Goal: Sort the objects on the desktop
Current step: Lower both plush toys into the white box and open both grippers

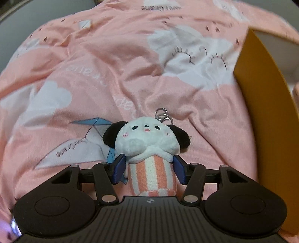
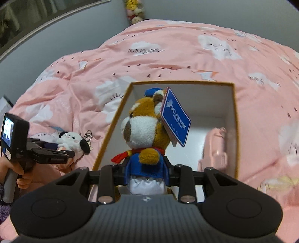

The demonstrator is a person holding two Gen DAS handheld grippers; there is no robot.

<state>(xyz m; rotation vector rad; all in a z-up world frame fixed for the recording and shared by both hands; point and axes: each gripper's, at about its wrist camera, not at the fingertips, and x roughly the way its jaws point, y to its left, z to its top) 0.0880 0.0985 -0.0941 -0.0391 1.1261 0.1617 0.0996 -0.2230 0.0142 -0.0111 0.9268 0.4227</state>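
My left gripper (image 1: 149, 170) is shut on a white plush dog keychain (image 1: 147, 138) with black ears and a pink-striped body, held over the pink bedspread (image 1: 112, 74). It also shows in the right wrist view (image 2: 72, 141), left of the box. My right gripper (image 2: 147, 174) is shut on a brown and white plush animal (image 2: 143, 127) in blue clothes with a blue Ocean Park tag (image 2: 175, 116). It holds the plush over the open yellow box (image 2: 235, 119), which has a white inside. A pink object (image 2: 214, 147) lies in the box.
The yellow box wall (image 1: 265, 104) stands at the right of the left wrist view. A person's hand (image 2: 18, 173) grips the left handle. A grey wall (image 2: 74, 31) and hanging plush toys (image 2: 134, 11) are behind the bed.
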